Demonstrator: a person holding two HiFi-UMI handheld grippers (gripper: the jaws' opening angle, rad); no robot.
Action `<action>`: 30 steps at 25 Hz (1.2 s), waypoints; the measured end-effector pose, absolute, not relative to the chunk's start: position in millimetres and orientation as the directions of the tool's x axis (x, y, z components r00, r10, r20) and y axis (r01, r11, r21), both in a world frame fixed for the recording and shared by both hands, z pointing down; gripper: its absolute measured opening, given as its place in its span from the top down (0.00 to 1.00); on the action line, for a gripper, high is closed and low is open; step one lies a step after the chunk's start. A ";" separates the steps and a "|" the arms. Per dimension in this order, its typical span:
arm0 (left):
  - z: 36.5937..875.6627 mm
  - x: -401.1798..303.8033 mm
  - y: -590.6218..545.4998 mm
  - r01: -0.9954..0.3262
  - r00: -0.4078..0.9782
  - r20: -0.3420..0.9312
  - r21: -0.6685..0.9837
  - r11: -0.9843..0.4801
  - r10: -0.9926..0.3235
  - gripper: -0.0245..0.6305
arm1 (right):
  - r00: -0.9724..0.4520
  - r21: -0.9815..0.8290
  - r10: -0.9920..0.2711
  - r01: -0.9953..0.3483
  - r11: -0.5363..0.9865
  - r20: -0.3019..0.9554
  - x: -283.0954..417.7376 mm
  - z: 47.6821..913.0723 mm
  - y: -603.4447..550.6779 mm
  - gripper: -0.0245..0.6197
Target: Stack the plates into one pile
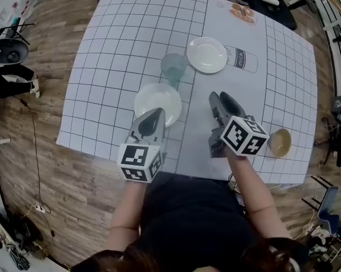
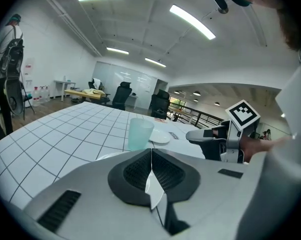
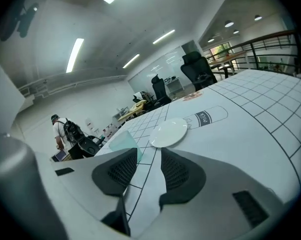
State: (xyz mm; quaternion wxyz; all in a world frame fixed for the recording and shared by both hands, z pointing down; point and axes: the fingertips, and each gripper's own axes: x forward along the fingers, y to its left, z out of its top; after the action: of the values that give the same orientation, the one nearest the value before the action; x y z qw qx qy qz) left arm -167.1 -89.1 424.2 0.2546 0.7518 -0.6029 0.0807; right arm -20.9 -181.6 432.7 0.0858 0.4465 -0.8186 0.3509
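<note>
The left claw (image 1: 150,119), pressed closed and empty, hovers at the near plate (image 1: 159,100). The right claw (image 1: 225,102) gapes empty. The far plate (image 1: 207,54) lies beyond the cup (image 1: 173,68) on the counter (image 1: 114,50).

Open-plan office: swivel chairs (image 2: 121,92), desks (image 2: 81,93)

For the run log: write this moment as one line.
plates: near plate and far plate apart, unstacked | left gripper: shut, empty, by near plate | right gripper: open, empty
</note>
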 end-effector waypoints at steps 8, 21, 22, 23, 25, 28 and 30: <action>421.3 -156.9 -111.3 -0.909 0.396 0.403 0.297 -0.291 -0.825 0.92 | -0.506 -0.565 -0.725 -0.801 0.196 0.467 -10.1 439.0 -191.7 0.72; 415.4 -107.4 -144.9 -0.890 0.444 0.400 0.301 -0.342 -0.802 0.92 | -0.506 -0.653 -0.725 -0.750 0.103 0.467 6.6 441.9 -216.8 0.72; 415.2 -105.2 -145.9 -0.894 0.436 0.403 0.297 -0.336 -0.804 0.92 | -0.513 -0.665 -0.721 -0.740 0.097 0.466 7.5 443.4 -219.3 0.72; 415.3 -103.1 -147.3 -0.897 0.429 0.406 0.294 -0.329 -0.807 0.92 | -0.520 -0.677 -0.716 -0.730 0.091 0.465 8.3 445.0 -222.0 0.72; 415.7 -97.9 -151.3 -0.903 0.417 0.410 0.290 -0.318 -0.811 0.92 | -0.534 -0.698 -0.707 -0.711 0.080 0.464 10.6 448.4 -228.3 0.73; 418.6 -92.1 -158.0 -0.912 0.397 0.416 0.278 -0.301 -0.818 0.92 | -0.547 -0.717 -0.695 -0.694 0.064 0.467 11.5 455.5 -238.1 0.73; 422.5 -90.8 -163.1 -0.919 0.379 0.425 0.277 -0.281 -0.822 0.92 | -0.556 -0.725 -0.686 -0.686 0.059 0.469 9.1 460.3 -244.4 0.73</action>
State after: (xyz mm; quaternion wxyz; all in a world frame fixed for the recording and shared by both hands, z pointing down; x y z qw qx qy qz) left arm -90.8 -163.1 422.5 0.2431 0.7941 -0.5481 0.0996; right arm 9.1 -244.4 460.3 -0.0001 0.4714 -0.7278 0.4981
